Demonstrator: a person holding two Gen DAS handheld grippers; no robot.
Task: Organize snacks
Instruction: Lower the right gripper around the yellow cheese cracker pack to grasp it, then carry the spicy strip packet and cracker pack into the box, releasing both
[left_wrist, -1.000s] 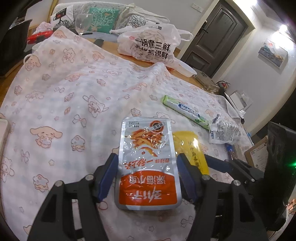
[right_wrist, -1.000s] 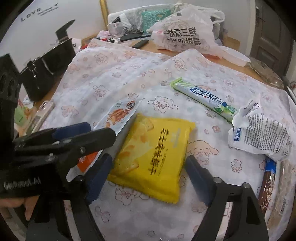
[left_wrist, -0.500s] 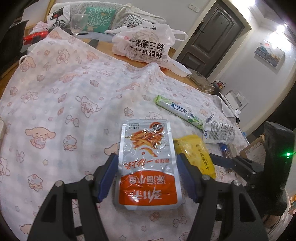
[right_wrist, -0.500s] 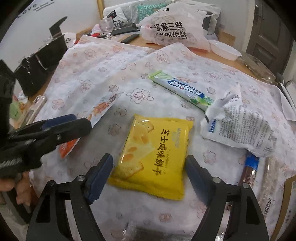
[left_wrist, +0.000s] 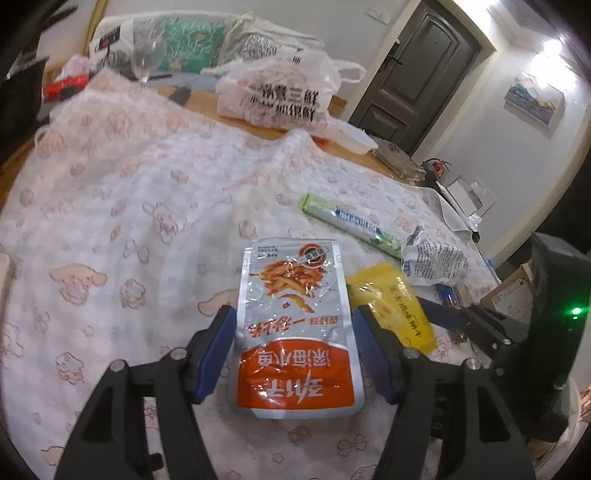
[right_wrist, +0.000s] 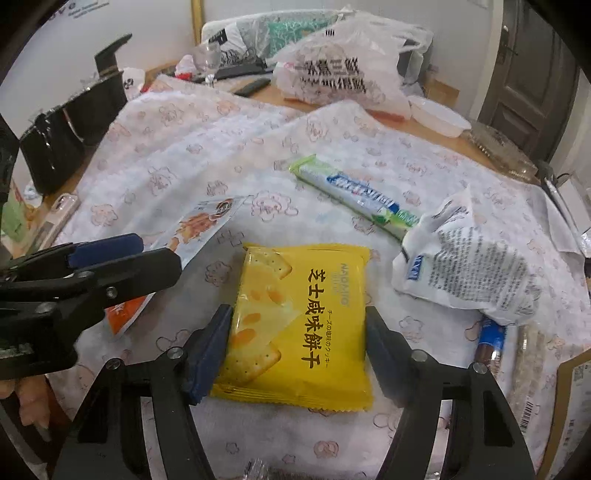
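A silver and orange snack pouch (left_wrist: 291, 280) sits between the blue pads of my left gripper (left_wrist: 291, 314), which is shut on its two long edges. In the right wrist view the pouch (right_wrist: 199, 225) sticks out of the left gripper (right_wrist: 122, 254) at the left. A yellow cracker packet (right_wrist: 314, 288) lies flat on the patterned cloth (right_wrist: 207, 155). My right gripper (right_wrist: 297, 310) straddles the packet, its jaws closing and its pads meeting the packet's side edges. The left wrist view shows the packet (left_wrist: 391, 306) and the right gripper (left_wrist: 443, 314) to the right.
Beyond the packet lie a long green and blue wrapper (right_wrist: 354, 192) and a crumpled white bag (right_wrist: 472, 266). A blue-wrapped bar (right_wrist: 491, 339) lies at the right edge. At the back are a printed plastic bag (right_wrist: 340, 74), a white tub (right_wrist: 439, 118) and a glass (left_wrist: 146, 59). A black pot (right_wrist: 70, 129) stands left.
The pouch in my left gripper has come away from the yellow packet, toward the left. My right gripper's jaws have narrowed from a wide gap until they meet the packet's edges.
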